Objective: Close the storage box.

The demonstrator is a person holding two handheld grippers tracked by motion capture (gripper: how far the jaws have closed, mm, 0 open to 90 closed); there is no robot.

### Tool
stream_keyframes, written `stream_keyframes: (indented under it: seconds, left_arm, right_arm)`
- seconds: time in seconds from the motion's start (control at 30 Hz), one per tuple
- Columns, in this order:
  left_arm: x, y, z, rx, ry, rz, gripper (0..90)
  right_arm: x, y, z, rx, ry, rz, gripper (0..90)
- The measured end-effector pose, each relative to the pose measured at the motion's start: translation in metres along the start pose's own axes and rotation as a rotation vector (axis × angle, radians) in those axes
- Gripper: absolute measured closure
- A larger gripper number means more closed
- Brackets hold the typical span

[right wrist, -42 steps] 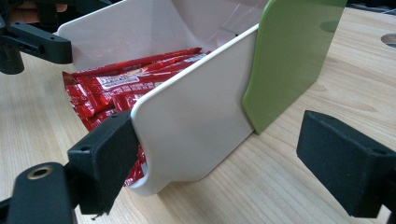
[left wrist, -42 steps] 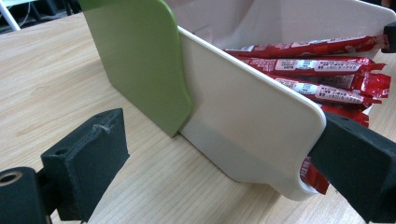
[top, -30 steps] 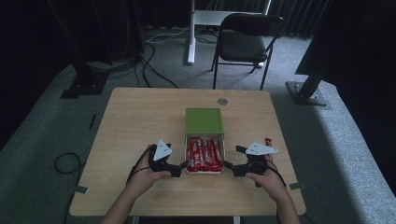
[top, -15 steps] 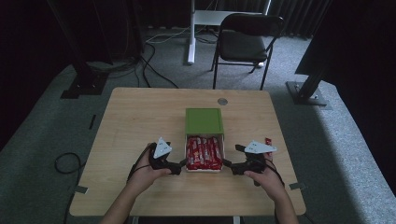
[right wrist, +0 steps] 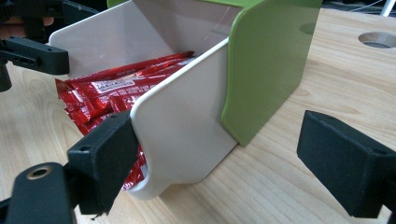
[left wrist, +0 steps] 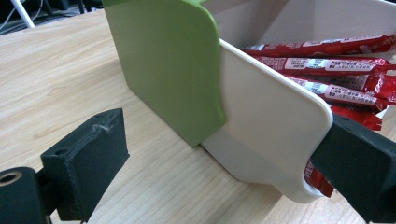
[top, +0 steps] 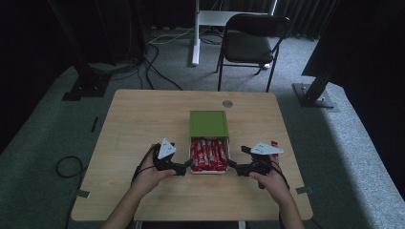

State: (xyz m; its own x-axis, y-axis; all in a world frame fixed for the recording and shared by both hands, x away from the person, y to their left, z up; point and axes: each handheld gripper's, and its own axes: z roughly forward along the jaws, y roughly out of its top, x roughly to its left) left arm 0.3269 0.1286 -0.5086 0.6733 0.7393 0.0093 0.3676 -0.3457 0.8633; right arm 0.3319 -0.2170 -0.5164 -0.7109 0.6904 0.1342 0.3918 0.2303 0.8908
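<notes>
Open left claw point(left wrist: 224, 177) straddling white tray wall point(left wrist: 266, 130), green sleeve point(left wrist: 163, 60), red packets point(left wrist: 336, 70)

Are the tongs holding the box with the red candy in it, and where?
Not gripped yet. Both tongs, left and right, are open, each straddling a side wall of the white drawer near its front corners.

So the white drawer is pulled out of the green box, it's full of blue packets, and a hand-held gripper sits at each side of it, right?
Not quite: the packets are red, not blue, as the high view shows. The rest holds: the white drawer is out of the green box, with the left hand-held gripper and right hand-held gripper at its sides.
</notes>
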Motion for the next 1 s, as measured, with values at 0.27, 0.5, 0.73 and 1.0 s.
stream_keyframes:
  seconds: [0.27, 0.5, 0.73, 1.0]
  left_arm:
    - [0.004, 0.004, 0.003, -0.002, 0.004, -0.001, 5.7]
    - [0.005, 0.006, 0.005, 0.0, 0.014, -0.001, 5.7]
    - [0.007, 0.008, 0.008, 0.0, 0.021, -0.006, 5.8]
    - [0.01, 0.011, 0.011, 0.001, 0.028, -0.006, 5.8]
  right_arm:
    - [-0.003, 0.004, 0.003, -0.002, -0.014, 0.005, 12.3]
    - [-0.005, 0.006, 0.005, -0.005, -0.026, 0.014, 12.3]
    - [-0.008, 0.008, 0.008, -0.004, -0.04, 0.023, 12.3]
    - [-0.011, 0.01, 0.011, -0.005, -0.046, 0.034, 12.3]
